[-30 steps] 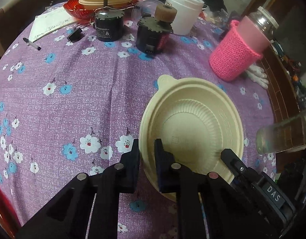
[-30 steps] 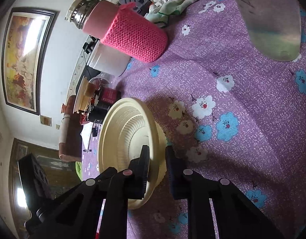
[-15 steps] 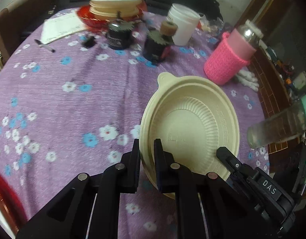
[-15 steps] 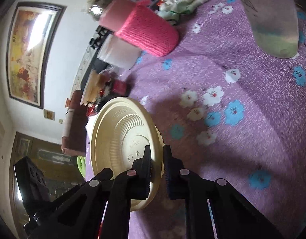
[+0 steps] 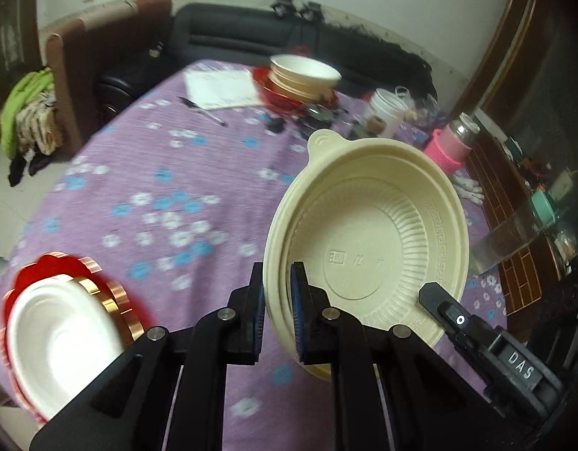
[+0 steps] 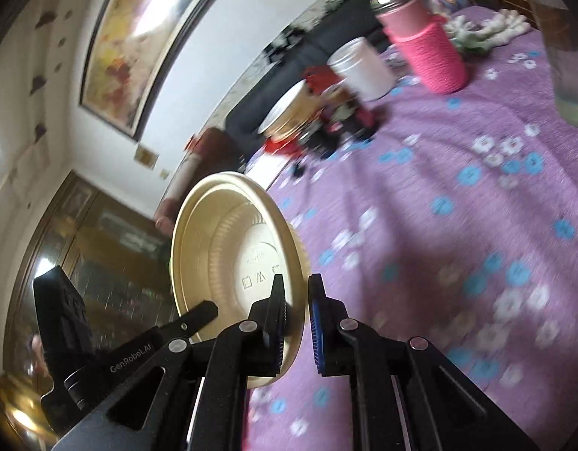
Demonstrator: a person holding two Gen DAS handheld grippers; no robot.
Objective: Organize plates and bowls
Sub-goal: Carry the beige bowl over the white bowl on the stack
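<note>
Fingers [image 5: 297, 300] of the left gripper [image 5: 276, 300] are clamped on the near rim of the cream bowl [image 5: 367, 240], one pad inside the wall and one outside. The right gripper [image 6: 296, 312] pinches the opposite rim the same way, its fingers [image 6: 275, 308] closed on the thin edge, so the bowl hangs between the two tools.

A second ago the bowl sat flat on the purple flowered table [image 5: 146, 195]; half a second ago it was tipping up; now it is clear of the cloth and tilted steeply, its ribbed inside turned toward the left camera. The view has swung up and leftward too: a sofa and wall now fill the top, and a red plate [image 5: 127, 308] carrying a white dish [image 5: 59, 334] has come into sight at the lower left. I judge the pick-up finished and the carry begun, probably toward one of the stacks, either this near one or the far stack of bowls [image 5: 304, 75] on the red tray.

Both grippers point forward and slightly down over the table, level with each other. Motion blur suggests a fast sweep.
</note>
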